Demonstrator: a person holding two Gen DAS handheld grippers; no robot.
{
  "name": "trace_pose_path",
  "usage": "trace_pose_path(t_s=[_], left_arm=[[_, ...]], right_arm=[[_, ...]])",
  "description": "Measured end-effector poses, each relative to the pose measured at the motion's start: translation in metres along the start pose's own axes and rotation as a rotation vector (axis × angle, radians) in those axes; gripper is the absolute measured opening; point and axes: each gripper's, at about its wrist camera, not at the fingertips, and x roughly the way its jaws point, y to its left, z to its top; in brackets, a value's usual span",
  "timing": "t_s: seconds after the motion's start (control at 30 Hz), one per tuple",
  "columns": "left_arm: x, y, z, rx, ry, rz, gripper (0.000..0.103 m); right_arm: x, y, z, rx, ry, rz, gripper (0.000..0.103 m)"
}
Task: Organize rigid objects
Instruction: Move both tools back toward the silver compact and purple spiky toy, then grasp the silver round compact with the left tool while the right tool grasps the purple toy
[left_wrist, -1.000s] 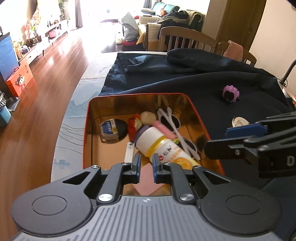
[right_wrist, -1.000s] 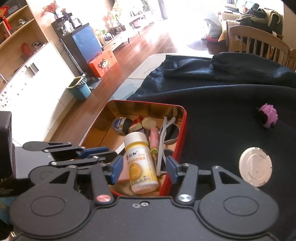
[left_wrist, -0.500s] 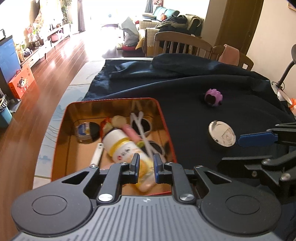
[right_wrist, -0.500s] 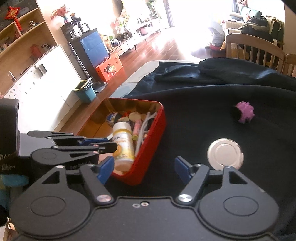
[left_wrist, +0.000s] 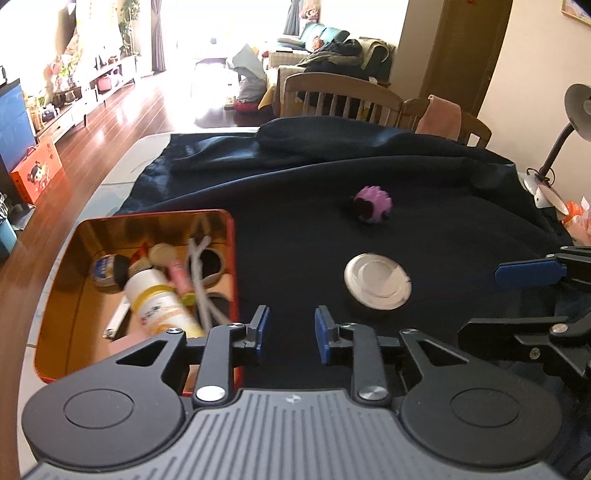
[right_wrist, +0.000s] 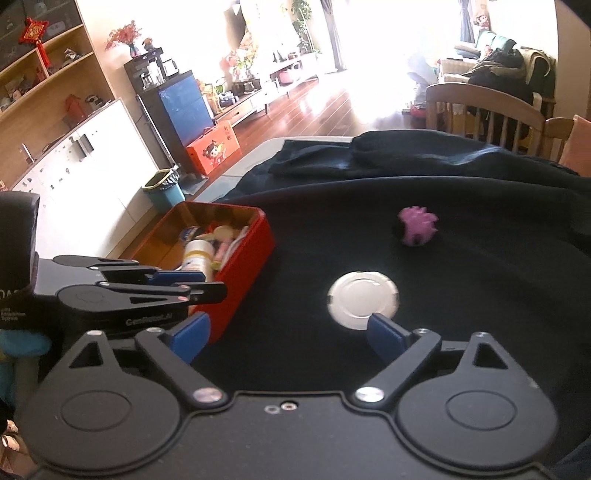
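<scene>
Left gripper (left_wrist: 288, 334): blue pads a small way apart, jaws just been opening, nothing between them, dark cloth (left_wrist: 461, 229) below. Right gripper (right_wrist: 286, 334): jaws spread wide, also just been opening, empty; its right fingertip (right_wrist: 386, 338) overlaps the near edge of the silver disc (right_wrist: 364, 301) in view, contact cannot be told.

Red tin (left_wrist: 232, 258), rectangular, rounded corners, shiny gold inside, sits at the left on the cloth. Inside: white bottle (left_wrist: 159, 295) with yellow band lying on its side, pink tube (left_wrist: 180, 275), white looped straps (left_wrist: 199, 273), small round tin with blue label (left_wrist: 105, 273), a round cream-coloured piece (left_wrist: 162, 253); jumbled, touching.

On the cloth, apart from the tin: flat round silver disc, smooth metal; beyond it a purple spiky ball (left_wrist: 373, 205).

Cloth is dark navy, bunched in folds at the far side. Wooden chairs (left_wrist: 340, 98) behind; glossy wood floor (left_wrist: 122, 118), bright windows, desk lamp (left_wrist: 576, 110) at right.
</scene>
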Motion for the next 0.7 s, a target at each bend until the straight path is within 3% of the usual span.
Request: trace_pose_path(t_s=[0.23, 0.27, 0.3, 0.37, 0.47, 0.6, 0.7], left_arm=[[0.003, -0.029, 0.007, -0.006, -0.002, -0.007, 0.028], [0.004, -0.033, 0.008, -0.001, -0.003, -0.008, 0.034], [0.006, -0.036, 0.010, 0.001, -0.007, -0.012, 0.048], [0.007, -0.041, 0.012, 0.003, -0.023, -0.018, 0.067], [0.013, -0.047, 0.018, 0.020, -0.029, -0.031, 0.070], [0.030, -0.049, 0.023, 0.027, -0.027, -0.046, 0.081], [0.045, -0.047, 0.028, 0.009, -0.014, -0.073, 0.082]], right_arm=[[-0.018, -0.034, 0.001, -0.008, -0.017, 0.001, 0.098], [-0.020, -0.038, 0.003, -0.012, -0.018, -0.002, 0.098], [-0.020, -0.042, 0.004, -0.015, -0.019, -0.005, 0.099], [-0.020, -0.049, 0.008, -0.022, -0.017, -0.012, 0.099], [-0.018, -0.059, 0.016, -0.025, -0.021, -0.024, 0.099], [-0.009, -0.070, 0.030, -0.033, -0.023, -0.053, 0.100], [0.003, -0.081, 0.040, -0.029, -0.023, -0.070, 0.101]])
